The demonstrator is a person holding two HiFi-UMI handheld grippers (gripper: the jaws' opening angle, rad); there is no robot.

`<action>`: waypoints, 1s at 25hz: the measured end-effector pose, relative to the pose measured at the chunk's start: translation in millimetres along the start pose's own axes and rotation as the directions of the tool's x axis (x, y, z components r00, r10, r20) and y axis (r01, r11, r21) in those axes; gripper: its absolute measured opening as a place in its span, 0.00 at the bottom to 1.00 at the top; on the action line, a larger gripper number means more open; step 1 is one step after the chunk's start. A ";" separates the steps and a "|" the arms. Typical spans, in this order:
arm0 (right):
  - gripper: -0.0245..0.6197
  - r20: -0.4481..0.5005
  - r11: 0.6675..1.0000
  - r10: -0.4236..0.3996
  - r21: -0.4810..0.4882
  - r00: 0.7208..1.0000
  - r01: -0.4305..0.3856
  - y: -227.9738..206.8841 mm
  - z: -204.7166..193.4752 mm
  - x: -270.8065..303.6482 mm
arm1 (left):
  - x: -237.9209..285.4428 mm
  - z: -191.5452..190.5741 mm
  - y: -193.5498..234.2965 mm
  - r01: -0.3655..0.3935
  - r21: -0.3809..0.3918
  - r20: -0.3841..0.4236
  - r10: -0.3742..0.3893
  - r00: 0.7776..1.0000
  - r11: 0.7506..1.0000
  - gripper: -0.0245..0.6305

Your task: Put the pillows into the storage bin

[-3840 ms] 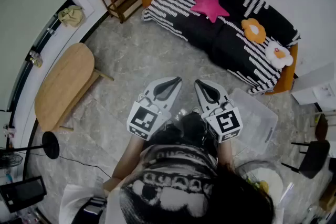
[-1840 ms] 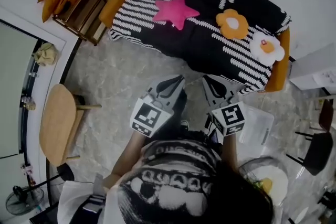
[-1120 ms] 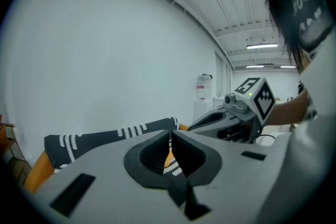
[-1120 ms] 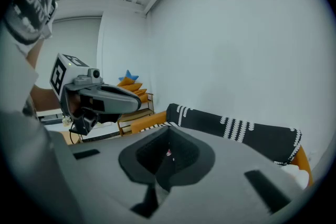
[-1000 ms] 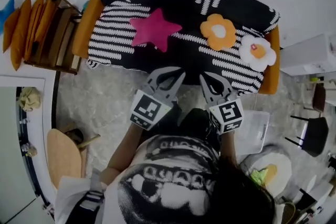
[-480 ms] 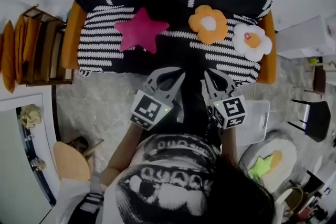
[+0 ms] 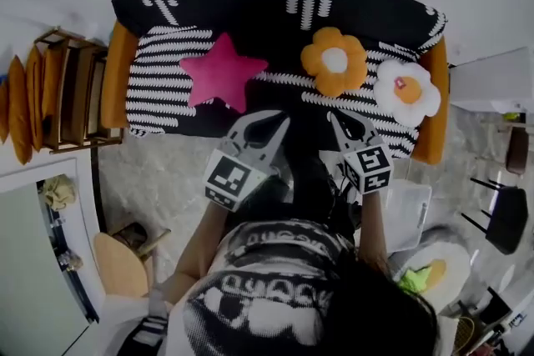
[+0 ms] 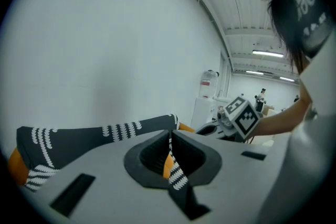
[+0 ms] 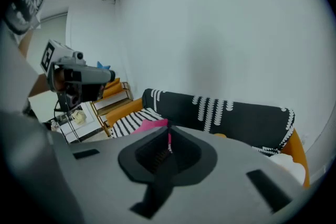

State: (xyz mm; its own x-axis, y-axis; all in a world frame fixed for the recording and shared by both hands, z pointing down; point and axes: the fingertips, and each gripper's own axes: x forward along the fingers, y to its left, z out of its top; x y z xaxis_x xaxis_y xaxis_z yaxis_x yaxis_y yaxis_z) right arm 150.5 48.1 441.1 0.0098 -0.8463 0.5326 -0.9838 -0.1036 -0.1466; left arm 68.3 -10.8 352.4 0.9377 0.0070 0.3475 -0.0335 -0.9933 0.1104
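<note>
Three pillows lie on the black-and-white striped sofa (image 7: 167, 62): a pink star pillow (image 7: 221, 72), an orange flower pillow (image 7: 334, 61) and a white flower pillow (image 7: 406, 91). The clear storage bin (image 7: 407, 211) stands on the floor at my right, by the sofa's end. My left gripper (image 7: 282, 120) is shut and empty, its tips over the sofa's front edge just right of the star pillow. My right gripper (image 7: 335, 116) is shut and empty too, just below the orange flower pillow. In the right gripper view the star pillow (image 9: 152, 124) shows past the shut jaws.
A wooden shelf (image 7: 71, 96) with orange cushions stands left of the sofa. A round wooden table (image 7: 121, 267) is at lower left. Right of the bin are a round egg-pattern rug (image 7: 434, 267) and a black chair (image 7: 505, 217). Marbled floor lies before the sofa.
The person has walked from mid-room up to the sofa, which now fills the top of the view. Both shut grippers came forward with them and now reach the seat's front edge.
</note>
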 end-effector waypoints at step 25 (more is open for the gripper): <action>0.38 -0.573 0.983 0.169 0.156 0.802 -0.096 -203.5 -242.5 318.0 | 244.4 -86.1 146.7 -0.049 -0.042 -0.219 0.038 0.975 0.998 0.06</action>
State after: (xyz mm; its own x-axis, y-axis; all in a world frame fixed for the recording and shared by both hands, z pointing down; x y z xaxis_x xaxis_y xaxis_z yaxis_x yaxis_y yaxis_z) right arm 310.3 -73.2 842.4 -0.2607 -0.3970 0.8800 -0.9403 -0.1022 -0.3247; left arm 262.8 -144.9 533.7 0.8369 -0.0060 0.5473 -0.0938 -0.9867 0.1326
